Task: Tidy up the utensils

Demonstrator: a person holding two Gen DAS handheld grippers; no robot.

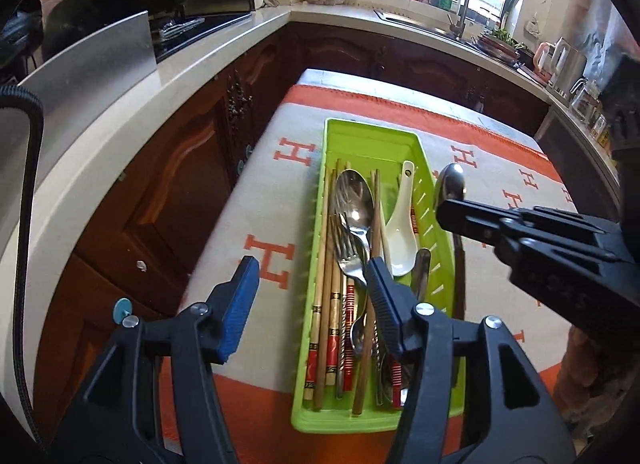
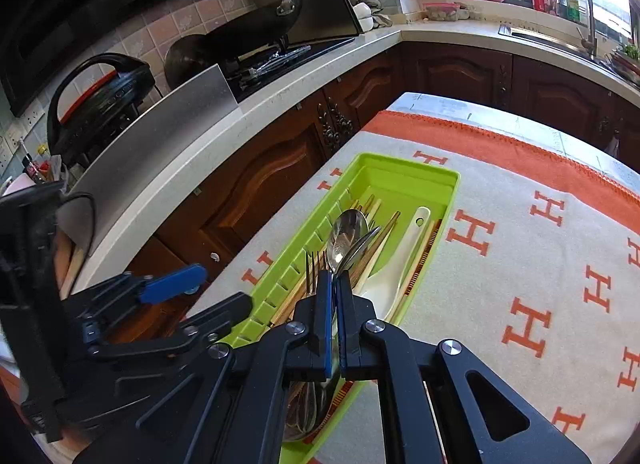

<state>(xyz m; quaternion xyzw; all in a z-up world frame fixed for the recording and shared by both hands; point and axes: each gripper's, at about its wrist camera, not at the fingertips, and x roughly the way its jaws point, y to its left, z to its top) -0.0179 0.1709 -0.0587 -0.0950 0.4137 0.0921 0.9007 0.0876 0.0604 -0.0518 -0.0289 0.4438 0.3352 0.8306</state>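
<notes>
**Utensil tray on a cloth-covered bench**

The green tray (image 1: pixel 372 151) sits on an orange-lettered cloth (image 2: pixel 540 264) in a kitchen with dark wood cabinets (image 2: pixel 460 71). The right gripper (image 2: pixel 334 284) is clamped on a steel spoon (image 2: pixel 358 248) at the tray's 3 o'clock edge. The left gripper (image 1: pixel 312 284) stands apart, holding nothing.
</notes>
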